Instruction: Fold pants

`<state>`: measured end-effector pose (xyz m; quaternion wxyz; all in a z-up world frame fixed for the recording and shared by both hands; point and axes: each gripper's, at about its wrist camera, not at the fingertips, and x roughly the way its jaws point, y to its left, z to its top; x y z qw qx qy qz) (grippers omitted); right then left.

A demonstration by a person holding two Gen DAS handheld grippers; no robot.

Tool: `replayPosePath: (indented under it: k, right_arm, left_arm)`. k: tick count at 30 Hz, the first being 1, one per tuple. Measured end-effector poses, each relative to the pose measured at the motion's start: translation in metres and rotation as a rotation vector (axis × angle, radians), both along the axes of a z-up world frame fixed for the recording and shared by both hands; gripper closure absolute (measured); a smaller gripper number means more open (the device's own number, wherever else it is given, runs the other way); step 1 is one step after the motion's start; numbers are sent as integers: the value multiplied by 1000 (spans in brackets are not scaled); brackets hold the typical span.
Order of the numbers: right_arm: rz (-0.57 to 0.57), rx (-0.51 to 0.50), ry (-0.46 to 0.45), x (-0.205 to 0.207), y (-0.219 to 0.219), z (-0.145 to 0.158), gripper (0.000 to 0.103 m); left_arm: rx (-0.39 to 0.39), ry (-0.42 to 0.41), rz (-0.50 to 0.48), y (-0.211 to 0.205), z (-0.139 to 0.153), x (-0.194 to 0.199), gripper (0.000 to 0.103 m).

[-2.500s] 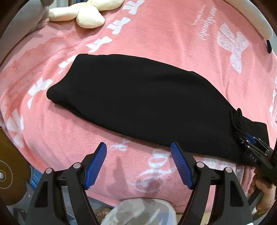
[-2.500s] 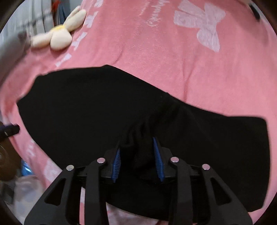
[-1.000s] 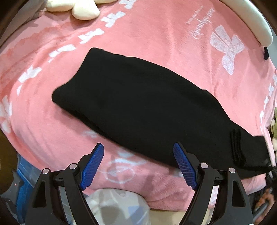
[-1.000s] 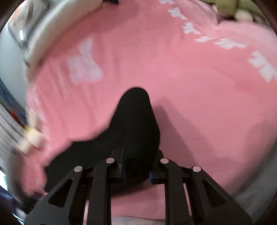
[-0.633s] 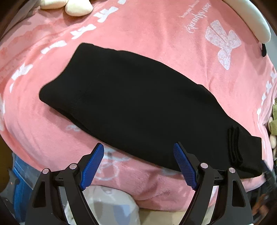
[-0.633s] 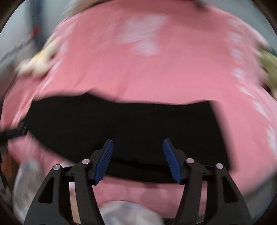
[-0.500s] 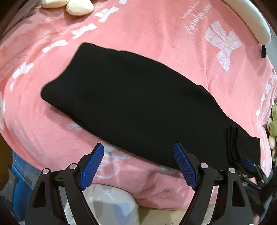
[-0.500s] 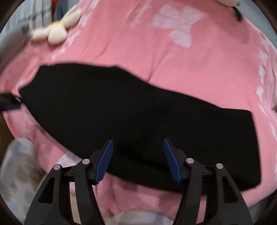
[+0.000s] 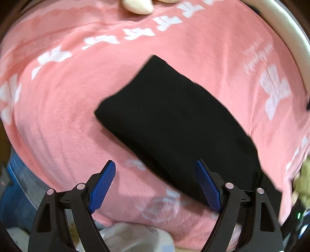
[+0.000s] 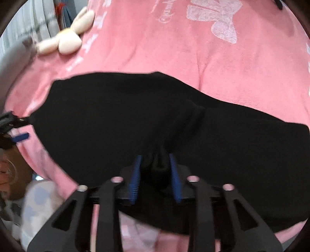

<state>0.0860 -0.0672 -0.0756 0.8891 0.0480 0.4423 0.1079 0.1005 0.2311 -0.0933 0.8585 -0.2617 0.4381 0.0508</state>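
Black pants (image 9: pixel 174 120) lie folded lengthwise on a pink blanket (image 9: pixel 67 100), running from the middle toward the lower right in the left wrist view. My left gripper (image 9: pixel 155 184) is open and empty, hovering over the blanket at the pants' near edge. In the right wrist view the pants (image 10: pixel 116 116) spread across the frame. My right gripper (image 10: pixel 156 170) is shut on a bunched fold of the pants' near edge. The left gripper's blue pad (image 10: pixel 20 137) shows at the far left edge of that view.
A cream plush toy (image 10: pixel 65 41) lies on the blanket beyond the pants, also at the top of the left wrist view (image 9: pixel 137 6). A white bed rim (image 9: pixel 286 25) curves along the right. A greenish plush (image 9: pixel 302 184) sits at the right edge.
My right gripper, open half a second ago over the pants, has closed on a fold of the near edge. My left gripper has shifted left, staying open.
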Motion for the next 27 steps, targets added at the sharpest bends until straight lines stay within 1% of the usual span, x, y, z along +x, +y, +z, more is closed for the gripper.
replayPosePath:
  k: [2, 4, 6, 7, 8, 9, 12, 14, 15, 16, 17, 18, 19, 20, 21, 22, 24, 26, 27]
  right_arm:
    - [-30, 40, -32, -10, -5, 11, 49]
    - [-56, 63, -44, -20, -13, 18, 43]
    - [-83, 67, -45, -26, -23, 23, 41]
    - [-92, 73, -44, -31, -29, 23, 41]
    - [-111, 75, -45, -34, -36, 23, 40]
    - [-123, 77, -45, -39, -41, 21, 40]
    - [-128, 80, -22, -34, -42, 12, 39]
    - [-82, 70, -25, -35, -31, 10, 39]
    - [-42, 38, -39, -31, -20, 7, 40]
    - [-28, 11, -39, -28, -11, 4, 43]
    - [-10, -32, -25, -20, -4, -4, 59]
    - [-8, -52, -7, -13, -1, -10, 67]
    - [-13, -64, -3, -7, -1, -17, 78]
    - [-26, -32, -3, -1, -4, -16, 86]
    - [-38, -7, -4, 2, -6, -12, 87]
    - [-46, 16, -27, 3, -6, -1, 87]
    - [-16, 39, -82, 2, -1, 17, 87]
    - [22, 87, -67, 8, 5, 17, 85]
    - [34, 99, -27, 14, 9, 4, 83]
  left_arm:
    - [-52, 1, 37, 15, -5, 7, 20]
    - [-109, 2, 73, 26, -13, 17, 20]
    - [-162, 3, 103, 33, -22, 26, 20]
    - [-173, 9, 128, 35, -25, 30, 16]
    - [-176, -8, 139, 33, -24, 33, 12]
    - [-158, -17, 147, 29, -21, 35, 12]
    - [-86, 2, 138, 18, -19, 41, 12]
    - [-47, 4, 129, 12, -16, 42, 12]
    - [-38, 4, 124, 11, -16, 41, 12]
    - [-33, 4, 120, 9, -15, 40, 12]
    - [-33, 5, 120, 9, -15, 41, 12]
    - [-35, 7, 120, 9, -15, 41, 12]
    - [-40, 9, 122, 9, -14, 42, 12]
    - [-46, 10, 122, 12, -14, 43, 12]
    - [-52, 13, 122, 13, -14, 42, 12]
    - [-61, 14, 122, 15, -14, 43, 12]
    - [-70, 13, 125, 17, -16, 41, 12]
    - [-66, 9, 137, 17, -18, 41, 12]
    - [-59, 8, 142, 15, -18, 42, 12]
